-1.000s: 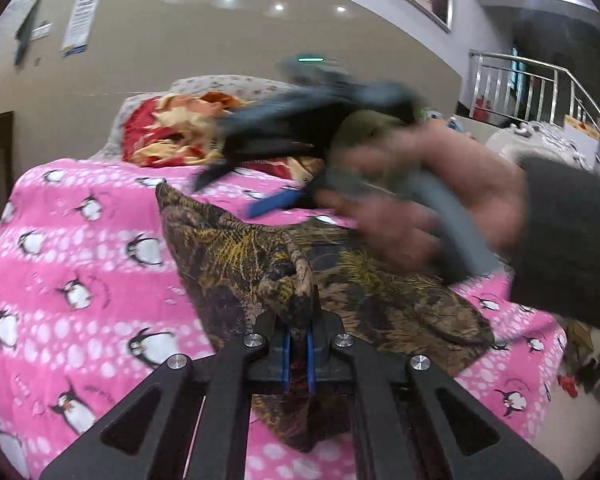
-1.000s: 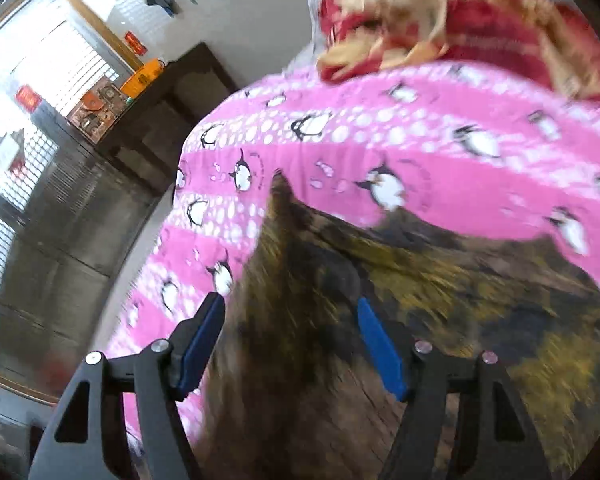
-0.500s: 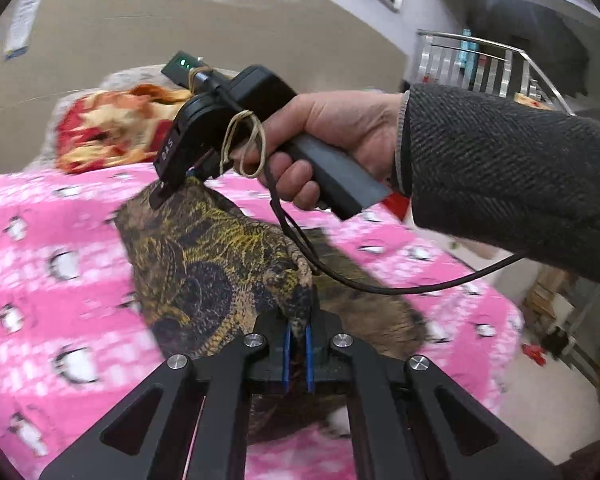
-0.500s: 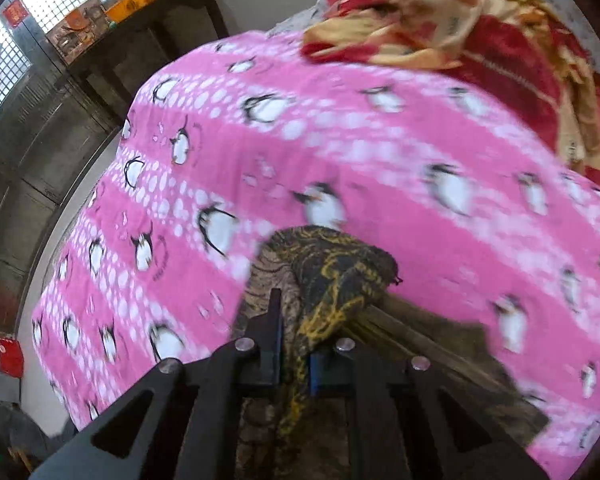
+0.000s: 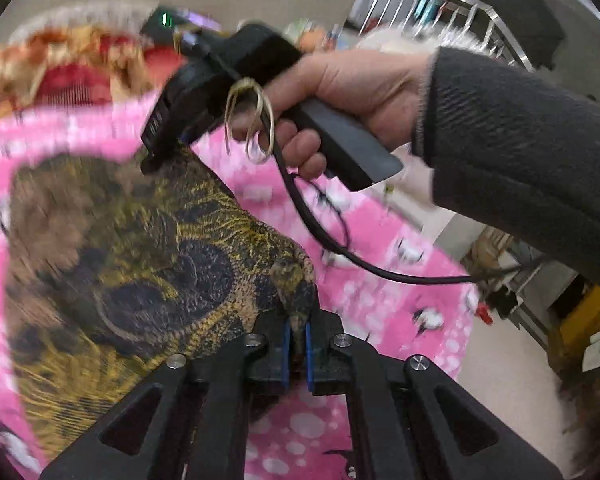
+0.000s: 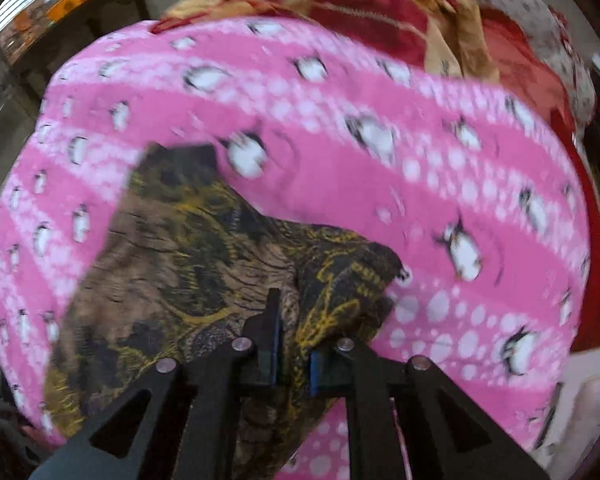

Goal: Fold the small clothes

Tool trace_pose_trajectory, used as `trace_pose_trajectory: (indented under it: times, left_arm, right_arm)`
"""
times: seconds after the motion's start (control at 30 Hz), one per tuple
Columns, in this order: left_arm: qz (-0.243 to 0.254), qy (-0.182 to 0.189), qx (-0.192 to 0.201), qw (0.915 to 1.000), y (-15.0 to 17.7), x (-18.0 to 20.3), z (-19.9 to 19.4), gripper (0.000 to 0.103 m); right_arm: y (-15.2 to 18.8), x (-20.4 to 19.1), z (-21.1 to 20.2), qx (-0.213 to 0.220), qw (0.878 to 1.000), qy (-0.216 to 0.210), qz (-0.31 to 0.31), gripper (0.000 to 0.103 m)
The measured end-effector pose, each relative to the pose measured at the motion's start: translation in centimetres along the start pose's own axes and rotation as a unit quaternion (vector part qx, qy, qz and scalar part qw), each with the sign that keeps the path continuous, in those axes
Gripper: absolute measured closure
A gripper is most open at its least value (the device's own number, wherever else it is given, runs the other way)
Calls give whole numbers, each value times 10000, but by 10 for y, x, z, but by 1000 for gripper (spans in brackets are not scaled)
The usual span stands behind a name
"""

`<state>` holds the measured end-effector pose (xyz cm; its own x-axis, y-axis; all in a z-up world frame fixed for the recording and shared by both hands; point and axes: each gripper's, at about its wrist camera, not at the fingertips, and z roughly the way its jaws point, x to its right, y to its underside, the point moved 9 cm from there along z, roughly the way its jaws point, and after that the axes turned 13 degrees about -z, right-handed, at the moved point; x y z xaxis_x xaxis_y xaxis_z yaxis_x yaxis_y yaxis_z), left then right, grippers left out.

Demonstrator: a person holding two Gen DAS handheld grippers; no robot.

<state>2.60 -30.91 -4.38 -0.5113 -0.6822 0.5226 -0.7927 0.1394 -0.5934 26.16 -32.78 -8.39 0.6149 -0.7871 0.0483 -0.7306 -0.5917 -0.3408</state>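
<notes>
A small brown-and-yellow camouflage garment (image 5: 140, 260) lies on the pink penguin blanket (image 5: 380, 300). My left gripper (image 5: 296, 344) is shut on a bunched corner of it. In the right wrist view the same garment (image 6: 188, 264) spreads to the left, and a thick fold of it sits pinched between the blue pads of my right gripper (image 6: 294, 356), whose jaws are opening slightly. In the left wrist view a hand (image 5: 340, 80) in a dark sleeve holds the right gripper's handle above the garment's far edge; its fingertips are hidden there.
A red-and-gold quilt (image 6: 380, 8) is heaped at the head of the bed. A dark cabinet (image 6: 100, 12) stands beyond the bed's left side. A metal railing (image 5: 440, 8) and floor clutter lie past the right edge. A black cable (image 5: 340, 248) hangs from the right gripper.
The right gripper went from wide open over the garment to closed on a fold of it. Both grippers then carried their corners across the bed, and the garment has shifted with them.
</notes>
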Motion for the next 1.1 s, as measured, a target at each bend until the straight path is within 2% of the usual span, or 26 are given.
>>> trace_pose_trajectory:
  times: [0.03, 0.07, 0.1, 0.2, 0.27, 0.37, 0.47, 0.5, 0.57, 0.63, 0.67, 0.7, 0.73, 0.77, 0.8, 0.9, 0.97, 1.03, 1.1]
  left_arm:
    - [-101, -23, -204, 9997, 8, -5, 9, 103]
    - [-176, -23, -341, 9993, 14, -9, 14, 103]
    - [-225, -13, -389, 9990, 20, -11, 14, 103]
    - [-270, 261, -502, 9980, 31, -6, -6, 103]
    - [-250, 392, -469, 9978, 36, -4, -30, 103]
    - [-328, 210, -31, 9992, 29, -20, -73, 103]
    - [-719, -261, 588, 9953, 12, -58, -104, 103]
    - [-911, -467, 692, 9923, 8, -76, -109, 103]
    - [-1333, -736, 591, 9866, 11, -107, -104, 103]
    - [-1597, -799, 262, 9836, 29, -134, -86, 103]
    - [-1610, -793, 127, 9837, 39, -138, -78, 103]
    - [-1577, -713, 154, 9848, 42, -137, -76, 103]
    - [-1530, -734, 207, 9853, 43, -136, -77, 103]
    - [-1526, -740, 181, 9853, 42, -135, -77, 103]
    - [-1540, -730, 140, 9853, 40, -135, -79, 103]
    - [-1594, -712, 177, 9845, 31, -131, -88, 103]
    - [-1463, -773, 497, 9850, 14, -123, -96, 103]
    - [-1337, -842, 786, 9843, -15, -125, -97, 103]
    - [-1456, -980, 917, 9802, -39, -136, -87, 103]
  right_arm:
    - [8, 3, 15, 16, 9999, -27, 135, 83]
    - [15, 7, 27, 16, 9996, 15, 288, 70]
    - [20, 10, 33, 70, 9990, 57, 430, 62]
    - [27, 20, 22, 566, 9939, -87, 938, 61]
    - [34, 26, -6, 913, 9897, -14, 1105, 61]
    - [52, 21, -62, 1492, 9821, 148, 1138, 61]
    - [73, -23, -102, 1769, 9819, 68, 670, 61]
    - [82, -47, -108, 1791, 9831, -17, 387, 61]
    - [98, -88, -106, 1736, 9847, -100, -71, 61]
    - [120, -118, -87, 1463, 9882, 146, -433, 62]
    - [136, -122, -62, 1123, 9924, 332, -378, 62]
    - [147, -119, -42, 879, 9950, 428, -205, 59]
    - [158, -114, -33, 1148, 9918, 549, 110, 58]
    - [160, -114, -36, 1384, 9884, 583, 219, 58]
    - [162, -114, -37, 1423, 9875, 612, 288, 57]
    - [157, -118, -47, 1127, 9901, 815, 164, 56]
    - [150, -121, -57, 978, 9910, 915, 65, 56]
    - [130, -118, -81, 1232, 9858, 1136, 97, 56]
    - [112, -107, -94, 1428, 9813, 1260, 287, 56]
